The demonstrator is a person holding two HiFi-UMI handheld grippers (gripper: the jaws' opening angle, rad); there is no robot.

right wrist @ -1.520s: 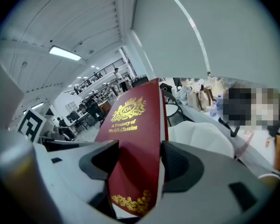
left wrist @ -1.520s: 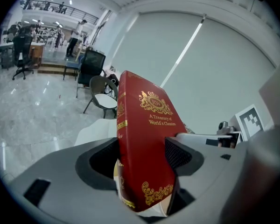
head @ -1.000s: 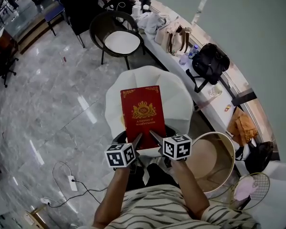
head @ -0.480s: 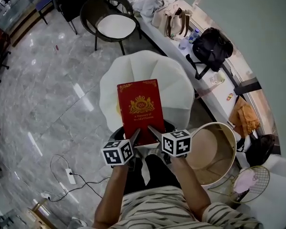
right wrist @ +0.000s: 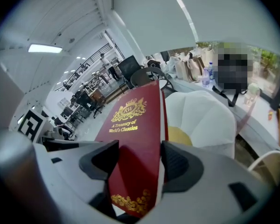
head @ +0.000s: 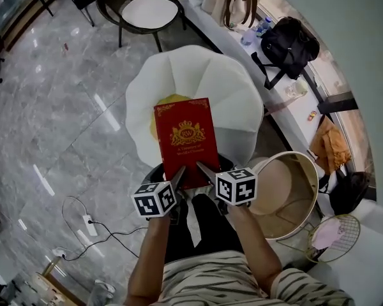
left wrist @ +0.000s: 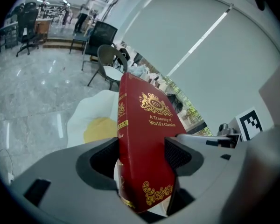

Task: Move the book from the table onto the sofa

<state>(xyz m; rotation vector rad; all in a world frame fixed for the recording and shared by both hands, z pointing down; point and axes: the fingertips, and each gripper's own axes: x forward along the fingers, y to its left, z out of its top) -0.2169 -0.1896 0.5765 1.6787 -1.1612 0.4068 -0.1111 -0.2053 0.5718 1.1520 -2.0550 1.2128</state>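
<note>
A red hardback book (head: pixel 185 141) with gold lettering hangs in the air over the white petal-shaped sofa (head: pixel 236 101), whose seat holds a yellow cushion (head: pixel 167 102). My left gripper (head: pixel 177 174) is shut on the book's near left corner and my right gripper (head: pixel 202 171) is shut on its near right corner. In the left gripper view the book (left wrist: pixel 142 139) stands between the black pads. The right gripper view shows the book (right wrist: pixel 133 143) clamped the same way, with the sofa (right wrist: pixel 205 115) just beyond it.
A round beige side table (head: pixel 287 193) stands at my right. A long white counter (head: pixel 287 101) with bags (head: pixel 287 43) runs behind the sofa. A dark chair (head: pixel 143 8) is farther off. A power strip and cable (head: pixel 89 225) lie on the marble floor at left.
Both grippers have carried the book forward, so it now hangs lower over the sofa's seat and the yellow cushion shows behind it. The grip has not changed.
</note>
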